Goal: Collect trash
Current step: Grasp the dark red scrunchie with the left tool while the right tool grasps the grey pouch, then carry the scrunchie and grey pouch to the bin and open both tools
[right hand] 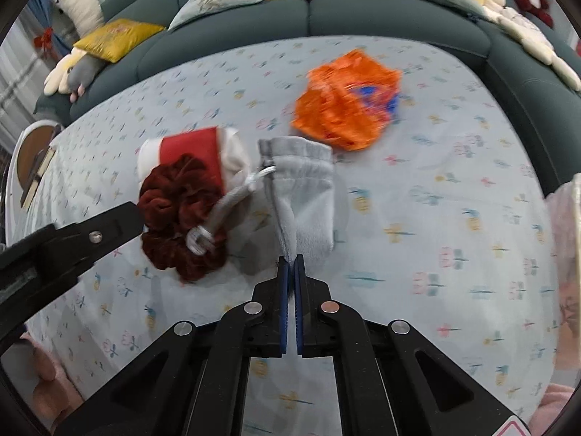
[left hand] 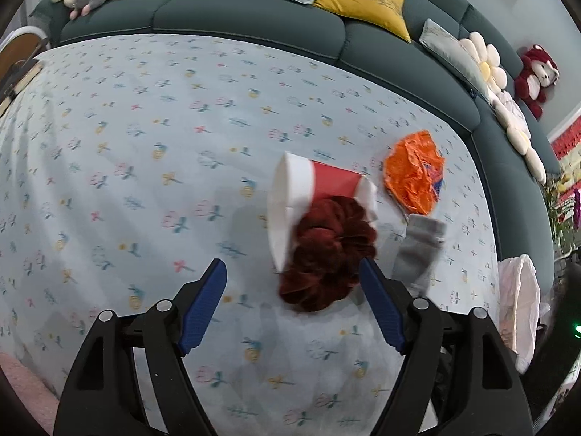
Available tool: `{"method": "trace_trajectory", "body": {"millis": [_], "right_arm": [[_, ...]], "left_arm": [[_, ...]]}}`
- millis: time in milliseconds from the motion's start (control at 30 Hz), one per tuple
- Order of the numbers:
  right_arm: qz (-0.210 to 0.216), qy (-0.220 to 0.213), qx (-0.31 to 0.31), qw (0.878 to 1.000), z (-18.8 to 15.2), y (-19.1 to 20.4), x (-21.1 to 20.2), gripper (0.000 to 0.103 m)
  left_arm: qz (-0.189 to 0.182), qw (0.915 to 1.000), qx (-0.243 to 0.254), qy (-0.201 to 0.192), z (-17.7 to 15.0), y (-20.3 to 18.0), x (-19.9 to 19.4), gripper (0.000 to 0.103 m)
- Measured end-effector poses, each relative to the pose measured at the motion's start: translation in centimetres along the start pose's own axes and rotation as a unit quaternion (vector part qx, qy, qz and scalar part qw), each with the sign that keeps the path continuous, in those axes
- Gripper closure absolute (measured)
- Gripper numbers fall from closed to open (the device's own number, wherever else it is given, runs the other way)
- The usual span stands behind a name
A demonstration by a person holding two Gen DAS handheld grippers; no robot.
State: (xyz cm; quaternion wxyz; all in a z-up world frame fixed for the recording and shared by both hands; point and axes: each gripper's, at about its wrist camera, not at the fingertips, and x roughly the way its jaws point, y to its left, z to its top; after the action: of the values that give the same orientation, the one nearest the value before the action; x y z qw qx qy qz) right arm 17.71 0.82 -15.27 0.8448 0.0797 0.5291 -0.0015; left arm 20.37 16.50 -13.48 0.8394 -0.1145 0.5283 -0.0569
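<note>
A red and white paper cup [left hand: 308, 189] [right hand: 203, 156] lies on its side on the flowered tablecloth. A dark red velvet scrunchie [left hand: 326, 250] [right hand: 178, 214] lies against it. A crumpled orange wrapper [left hand: 414, 174] [right hand: 345, 105] lies to the right. My right gripper [right hand: 291, 259] is shut on the edge of a grey drawstring pouch [right hand: 305, 196] [left hand: 417, 250]. My left gripper [left hand: 292, 269] is open and empty, its right finger beside the scrunchie; it shows at the left of the right wrist view [right hand: 120, 221].
The tablecloth [left hand: 145, 145] covers a table ringed by a dark green sofa [left hand: 254, 21] with cushions and plush toys. A white plastic bag [left hand: 519, 305] [right hand: 566, 254] hangs at the table's right edge. A round stool [right hand: 36, 152] stands at the left.
</note>
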Motion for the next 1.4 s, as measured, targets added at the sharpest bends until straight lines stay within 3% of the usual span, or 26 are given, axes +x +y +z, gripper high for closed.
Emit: {"method": "trace_trajectory", "body": {"millis": [133,400,500,933,1400], "right_arm": [[-0.002,-0.012,0.013,1.000,0.3,-1.7,-1.3,0.100],[0.003,-0.019,0.020,1.000,0.3,-2.9,-2.6,0.100],[0.007,-0.023,0.022,0.999,0.1,-3.3,-3.1,0.100],[0.012,-0.068,0.036,0.997,-0.3,-5.5,-7.7,0.100],[-0.017,-0.126,0.089,0.988,-2.3,-13.6,-14.3,0.100]], "left_arm": [[0.006,0.9999,0.009,0.008,0.1,-1.1,1.2,0.033],[-0.001,0.9996,0.007,0.028,0.1,-1.3,2.5,0.084],[-0.004,0.9996,0.013,0.025,-0.1,-1.7,2.0,0.091],[-0.034,0.9979,0.055,0.003,-2.0,-7.0,-2.1,0.093],[-0.075,0.9869,0.142,-0.013,-5.5,-17.5,-5.1,0.093]]}}
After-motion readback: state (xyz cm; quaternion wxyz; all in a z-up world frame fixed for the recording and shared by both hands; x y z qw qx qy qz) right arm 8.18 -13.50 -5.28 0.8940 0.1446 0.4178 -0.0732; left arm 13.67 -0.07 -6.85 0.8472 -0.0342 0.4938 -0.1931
